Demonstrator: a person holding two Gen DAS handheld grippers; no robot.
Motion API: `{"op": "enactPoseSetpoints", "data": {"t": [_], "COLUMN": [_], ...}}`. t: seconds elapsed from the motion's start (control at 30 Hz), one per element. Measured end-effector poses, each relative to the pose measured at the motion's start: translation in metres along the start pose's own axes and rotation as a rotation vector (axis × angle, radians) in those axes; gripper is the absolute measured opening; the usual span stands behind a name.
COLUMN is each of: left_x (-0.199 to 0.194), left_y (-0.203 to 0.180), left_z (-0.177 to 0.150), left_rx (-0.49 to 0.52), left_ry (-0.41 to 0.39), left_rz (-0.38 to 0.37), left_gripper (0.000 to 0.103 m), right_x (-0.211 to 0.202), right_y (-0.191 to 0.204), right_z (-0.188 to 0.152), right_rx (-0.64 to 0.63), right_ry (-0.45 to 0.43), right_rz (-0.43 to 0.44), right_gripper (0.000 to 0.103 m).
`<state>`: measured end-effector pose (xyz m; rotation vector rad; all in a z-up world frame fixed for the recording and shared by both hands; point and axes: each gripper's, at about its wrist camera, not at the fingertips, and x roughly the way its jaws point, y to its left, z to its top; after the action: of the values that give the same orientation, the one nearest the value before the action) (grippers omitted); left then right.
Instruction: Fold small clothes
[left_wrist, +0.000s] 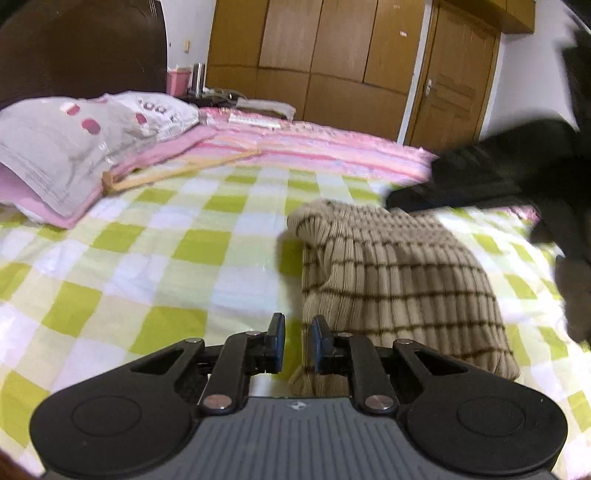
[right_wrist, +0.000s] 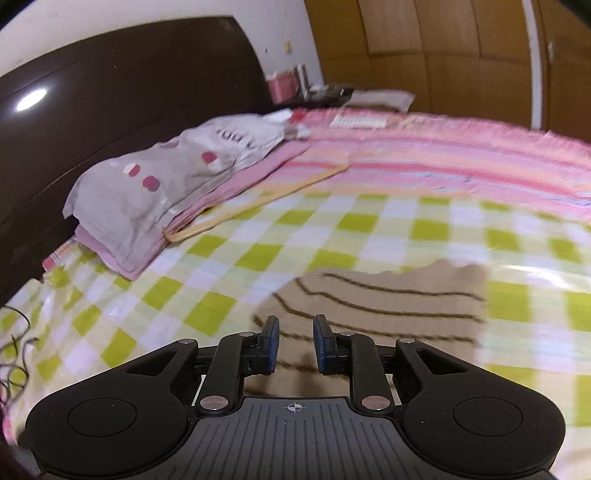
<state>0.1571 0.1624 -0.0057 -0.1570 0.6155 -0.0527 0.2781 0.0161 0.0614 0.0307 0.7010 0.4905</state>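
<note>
The left gripper (left_wrist: 298, 341) hovers low over the near edge of the folded striped sweater (left_wrist: 399, 284), jaws slightly apart and empty. The right gripper (right_wrist: 295, 343) hangs above it too — jaws parted, gripping nothing. The sweater lies on the checked bed sheet (left_wrist: 166, 266), well apart from the pillow (left_wrist: 74, 140).

Beige ribbed sweater (left_wrist: 399, 280) with dark stripes, folded, on the checked sheet.

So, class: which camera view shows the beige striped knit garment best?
The left wrist view: the beige striped knit garment lies sharp there, its folded bulk and ribbing clear on the checked bedsheet. The right wrist view shows it motion-blurred, flat and partly behind the right gripper.
</note>
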Motion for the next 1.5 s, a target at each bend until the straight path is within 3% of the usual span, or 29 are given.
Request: {"op": "enactPoseSetpoints", "data": {"t": [0.17,0.3,0.43,0.67,0.83,1.0,1.23,1.37,1.5], "left_x": [0.009,0.035,0.041,0.034,0.029,0.030,0.039,0.041,0.039], "left_y": [-0.009,-0.013,-0.008,-0.007,-0.008,-0.016,-0.016,-0.018,-0.020], "left_z": [0.005,-0.003,-0.006,-0.005,-0.001,0.001,0.002,0.001,0.000], "left_rx": [-0.006,0.035,0.018,-0.002,0.004,0.041,0.056,0.075,0.080], "left_ry": [-0.028,0.048,0.081,0.069,0.050,0.028,0.054,0.062,0.068], "left_rz": [-0.023,0.041,0.045,0.020,0.012,0.022,0.005,0.016,0.028], "left_gripper": [0.022,0.023,0.025,0.025,0.024,0.024,0.025,0.025,0.025], "right_x": [-0.031,-0.035,-0.028,-0.035,-0.053,-0.029,0.020,0.017,-0.004], "right_y": [-0.024,-0.031,-0.045,-0.049,-0.047,-0.045,-0.067,-0.075,-0.066], "right_z": [-0.038,-0.074,-0.090,-0.091,-0.069,-0.035,-0.032,-0.035,-0.036], "right_rx": [-0.002,-0.064,-0.008,0.037,0.042,-0.017,0.053,0.114,0.097], "right_ry": [0.005,0.052,0.110,0.123,0.023,-0.027,0.043,0.044,0.022], "right_rz": [-0.096,-0.192,-0.203,-0.199,-0.207,-0.232,-0.249,-0.248,-0.253], "right_gripper": [0.021,0.021,0.021,0.021,0.021,0.021,0.021,0.023,0.025]}}
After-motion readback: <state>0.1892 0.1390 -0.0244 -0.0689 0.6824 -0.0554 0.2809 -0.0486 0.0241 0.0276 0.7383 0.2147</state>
